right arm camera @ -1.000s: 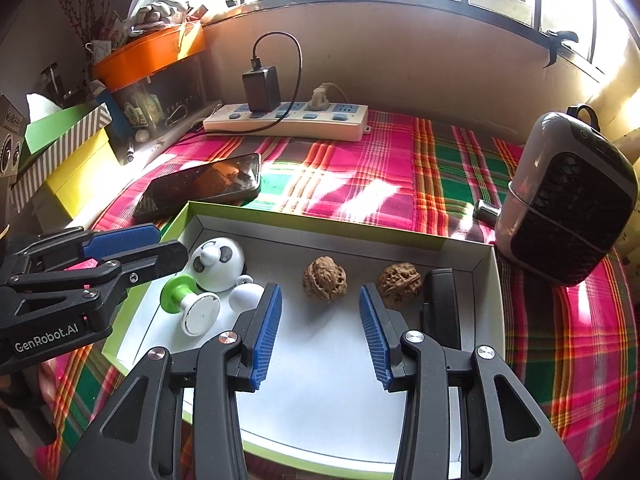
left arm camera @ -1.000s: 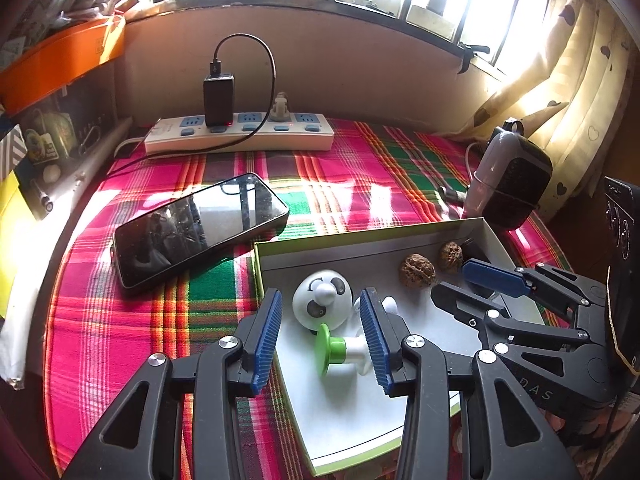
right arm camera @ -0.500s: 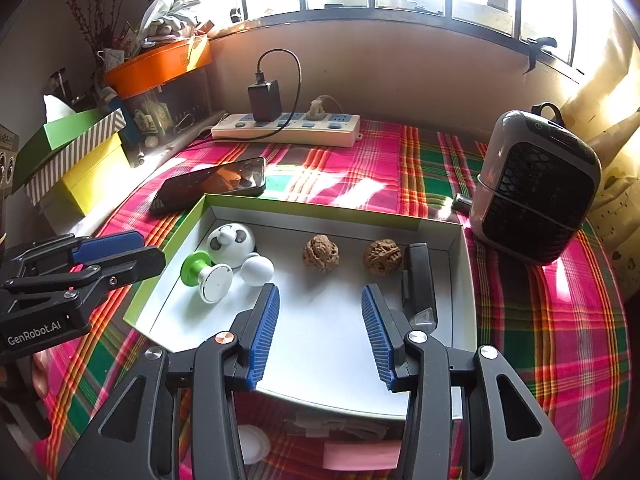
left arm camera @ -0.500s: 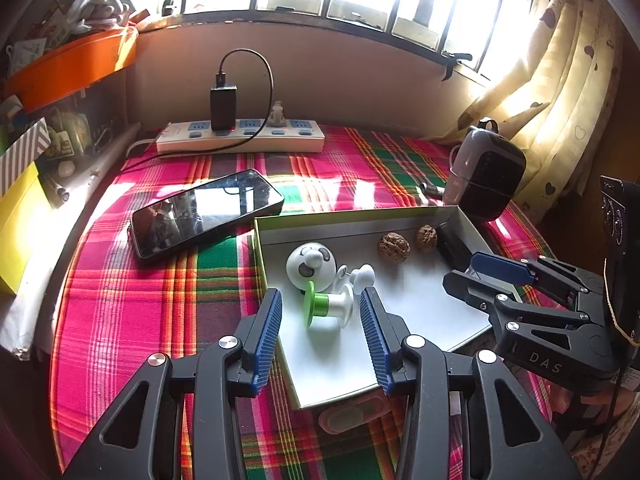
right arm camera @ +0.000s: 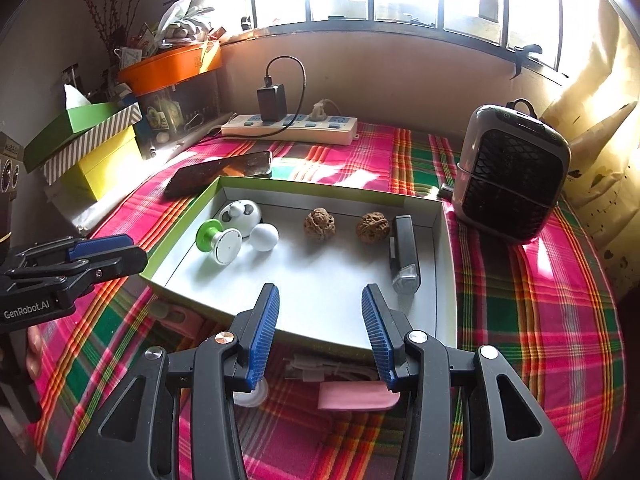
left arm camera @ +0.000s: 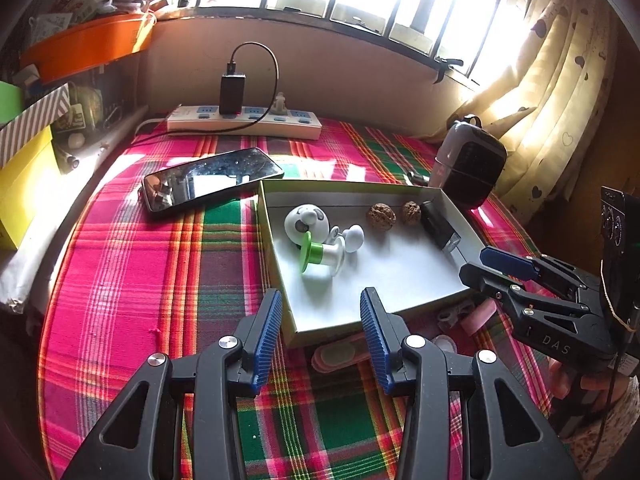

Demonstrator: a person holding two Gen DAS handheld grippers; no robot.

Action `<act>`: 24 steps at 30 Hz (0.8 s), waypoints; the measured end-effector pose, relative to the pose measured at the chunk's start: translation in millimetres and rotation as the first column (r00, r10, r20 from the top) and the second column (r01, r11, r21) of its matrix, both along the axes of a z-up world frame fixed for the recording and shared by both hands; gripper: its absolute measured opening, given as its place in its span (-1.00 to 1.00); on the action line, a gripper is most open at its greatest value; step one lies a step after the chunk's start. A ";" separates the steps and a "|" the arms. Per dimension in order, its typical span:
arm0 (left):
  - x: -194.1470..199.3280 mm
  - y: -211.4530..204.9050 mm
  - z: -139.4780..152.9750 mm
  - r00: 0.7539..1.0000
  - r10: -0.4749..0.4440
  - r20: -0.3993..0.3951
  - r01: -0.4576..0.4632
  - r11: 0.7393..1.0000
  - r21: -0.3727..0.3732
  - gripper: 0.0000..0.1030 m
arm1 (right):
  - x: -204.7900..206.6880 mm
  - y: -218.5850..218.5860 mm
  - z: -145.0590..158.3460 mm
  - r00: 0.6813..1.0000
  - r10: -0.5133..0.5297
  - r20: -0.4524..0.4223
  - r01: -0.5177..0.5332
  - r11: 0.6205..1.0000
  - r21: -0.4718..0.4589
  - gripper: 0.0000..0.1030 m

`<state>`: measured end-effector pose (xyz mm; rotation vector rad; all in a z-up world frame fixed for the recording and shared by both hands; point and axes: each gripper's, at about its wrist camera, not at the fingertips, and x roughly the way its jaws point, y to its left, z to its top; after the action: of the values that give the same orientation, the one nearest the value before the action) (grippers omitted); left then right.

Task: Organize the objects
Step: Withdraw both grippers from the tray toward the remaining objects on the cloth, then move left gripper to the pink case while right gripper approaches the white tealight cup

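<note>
A shallow green-edged white box (left arm camera: 276,264) (right arm camera: 448,264) sits on the plaid tablecloth. It holds a panda-faced ball (left arm camera: 306,220) (right arm camera: 241,214), a green-and-white spool (left arm camera: 320,256) (right arm camera: 218,240), a white knob (right arm camera: 264,237), two walnuts (left arm camera: 381,217) (right arm camera: 319,225) and a black lighter-like device (left arm camera: 438,226) (right arm camera: 404,254). My left gripper (left arm camera: 320,322) is open and empty, near the box's front left corner. My right gripper (right arm camera: 319,322) is open and empty, above the box's front edge.
A phone (left arm camera: 212,184) lies left of the box, a power strip with charger (left arm camera: 244,120) behind it. A small heater (right arm camera: 512,188) stands at the right. Pink items and a cable (right arm camera: 352,394) lie in front of the box. Boxes (right arm camera: 92,148) stack at the left.
Both grippers have pulled back and up from the box, so the box looks smaller and farther. Both stayed open and empty. The objects in the box have not moved.
</note>
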<state>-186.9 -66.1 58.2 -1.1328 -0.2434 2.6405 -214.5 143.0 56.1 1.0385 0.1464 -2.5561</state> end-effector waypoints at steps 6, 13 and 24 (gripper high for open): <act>11.1 2.8 -13.7 0.999 -0.034 0.031 0.033 0.999 0.027 -0.22 | 18.2 1.1 -1.8 0.999 0.032 -0.012 -0.032 0.999 -0.009 -0.14; 12.6 8.3 -27.2 0.996 -0.057 0.063 0.055 0.998 0.037 -0.18 | 28.8 -1.1 -13.9 0.998 0.062 0.017 -0.062 0.998 -0.008 -0.12; 10.6 17.7 -36.1 0.992 -0.092 0.089 0.087 0.995 0.056 -0.16 | 36.2 -6.1 -24.6 0.995 0.092 0.046 -0.091 0.996 -0.023 -0.12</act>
<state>-176.2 -48.5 22.1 -1.2194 -0.2707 2.4934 -178.3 136.9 31.6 1.0587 0.1505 -2.4439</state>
